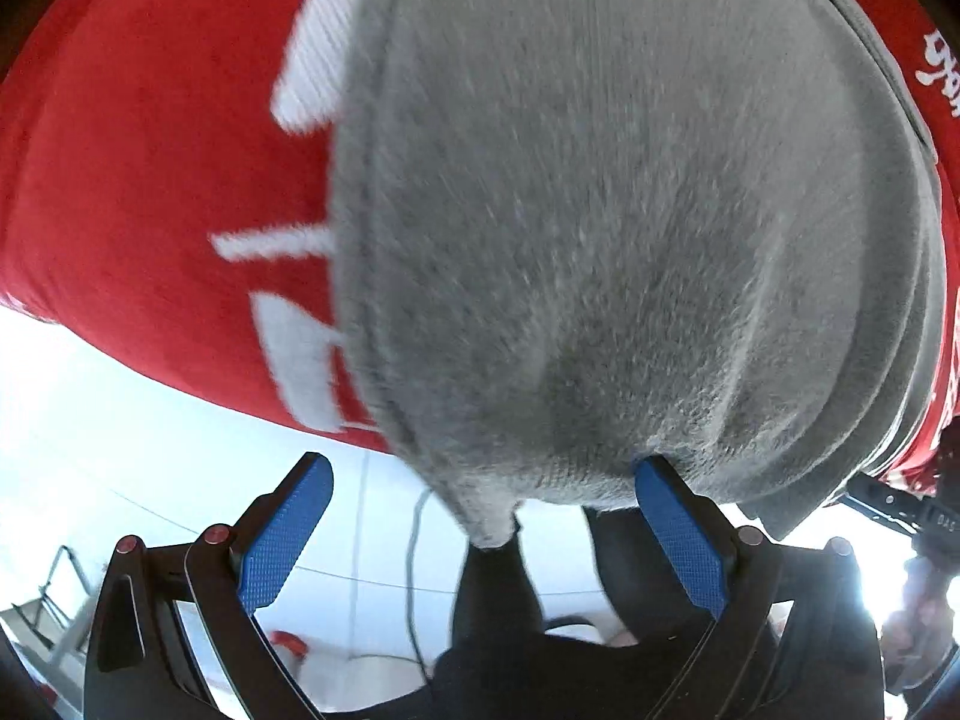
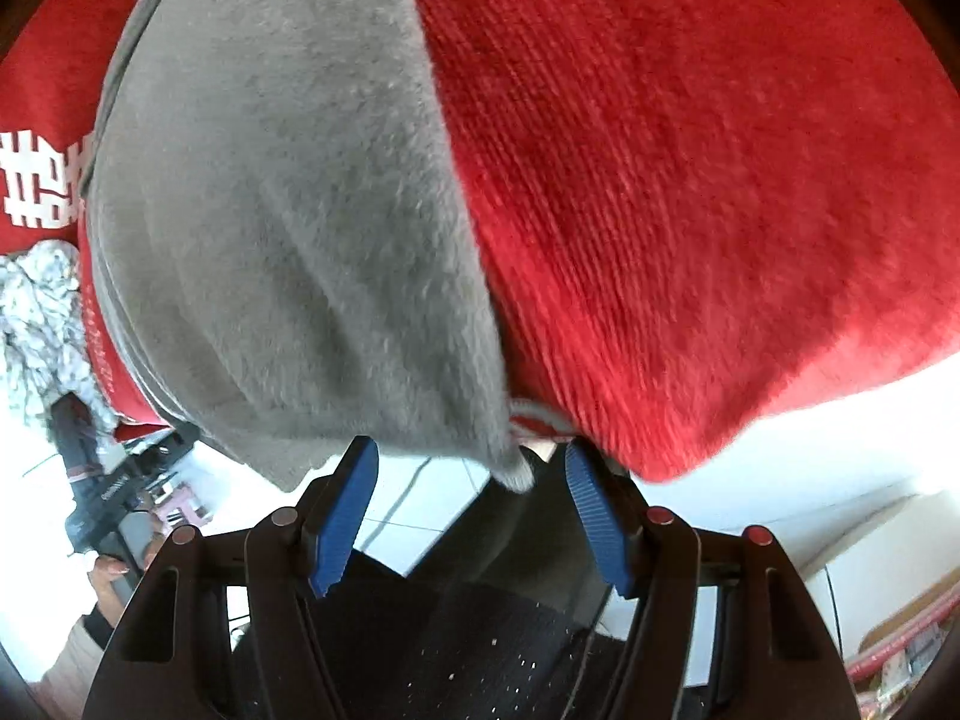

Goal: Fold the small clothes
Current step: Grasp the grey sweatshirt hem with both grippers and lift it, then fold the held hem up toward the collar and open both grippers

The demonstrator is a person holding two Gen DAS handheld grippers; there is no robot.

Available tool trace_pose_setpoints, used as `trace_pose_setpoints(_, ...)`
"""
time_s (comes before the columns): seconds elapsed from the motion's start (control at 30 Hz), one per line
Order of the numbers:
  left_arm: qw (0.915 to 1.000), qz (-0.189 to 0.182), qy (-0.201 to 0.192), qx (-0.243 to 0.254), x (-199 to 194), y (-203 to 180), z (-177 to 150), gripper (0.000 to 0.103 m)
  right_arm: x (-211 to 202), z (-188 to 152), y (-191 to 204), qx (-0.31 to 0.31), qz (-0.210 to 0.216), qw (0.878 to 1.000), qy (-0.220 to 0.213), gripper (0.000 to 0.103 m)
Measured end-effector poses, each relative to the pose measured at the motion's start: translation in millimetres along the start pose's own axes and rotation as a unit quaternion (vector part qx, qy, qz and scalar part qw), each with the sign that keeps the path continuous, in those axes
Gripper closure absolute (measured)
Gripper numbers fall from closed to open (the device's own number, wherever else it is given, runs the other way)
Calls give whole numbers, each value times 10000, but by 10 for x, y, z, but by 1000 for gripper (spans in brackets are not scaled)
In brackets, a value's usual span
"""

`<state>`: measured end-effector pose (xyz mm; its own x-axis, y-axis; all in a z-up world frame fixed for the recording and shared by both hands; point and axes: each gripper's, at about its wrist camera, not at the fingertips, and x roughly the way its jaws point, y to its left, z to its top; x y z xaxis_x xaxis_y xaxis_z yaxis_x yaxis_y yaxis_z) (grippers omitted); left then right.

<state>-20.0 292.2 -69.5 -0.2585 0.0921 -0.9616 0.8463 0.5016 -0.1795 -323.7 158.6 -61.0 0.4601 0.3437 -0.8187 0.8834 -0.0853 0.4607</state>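
Note:
A grey fleecy garment [image 1: 600, 210] lies on a red cloth [image 1: 138, 180] with white lettering and fills most of the left wrist view. Its near corner hangs down between the blue pads of my left gripper [image 1: 483, 468], whose jaws stand wide apart. In the right wrist view the same grey garment [image 2: 288, 228] lies left of the red cloth [image 2: 690, 210]. Its near corner hangs between the open jaws of my right gripper [image 2: 471, 450]. Neither gripper grips the fabric.
A white and grey crumpled cloth [image 2: 36, 312] lies at the left edge of the right wrist view. The other gripper and the hand holding it [image 2: 102, 516] show below it. White floor and a cable [image 1: 414, 570] lie below.

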Motion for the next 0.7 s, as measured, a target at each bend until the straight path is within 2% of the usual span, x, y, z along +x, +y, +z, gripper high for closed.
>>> trace_pose_setpoints(0.03,10000,-38,-4,-10,20,30,-62,2,29,0,15,-15,52,10000,39,28)
trace_pose_setpoints(0.13,9999,-119,-36,56,50,-18,-173,3,81,-18,18,-90,231,9996,120,27)
trace_pose_setpoints(0.2,9995,-313,-22,66,-19,34,-154,19,82,-32,32,-21,451,9990,71,28)
trace_pose_setpoints(0.23,9983,-587,28,47,-42,29,-165,37,70,-27,28,87,544,9985,33,33)
trace_pose_setpoints(0.27,9978,-658,48,46,-48,-11,-177,49,62,-21,15,224,594,9980,13,52)
trace_pose_setpoints(0.3,9977,-668,27,84,-45,-92,-224,58,56,-23,-19,344,583,9977,21,64)
trace_pose_setpoints(0.33,9967,-795,18,190,-80,-149,-226,84,41,-45,-65,433,613,9972,36,80)
trace_pose_setpoints(0.37,9957,-895,39,223,-104,-210,-199,91,16,-58,-80,463,772,9959,14,88)
trace_pose_setpoints(0.43,9937,-1096,-1,251,-212,-216,-218,91,-77,-107,-51,397,985,9943,-68,89)
trace_pose_setpoints(0.57,9880,-1468,-190,448,-549,-186,-215,91,-374,-142,57,392,1675,9846,-326,89)
trace_pose_setpoints(0.7,9802,-1774,-648,602,-992,-199,0,91,-717,-29,239,308,2220,9719,-724,90)
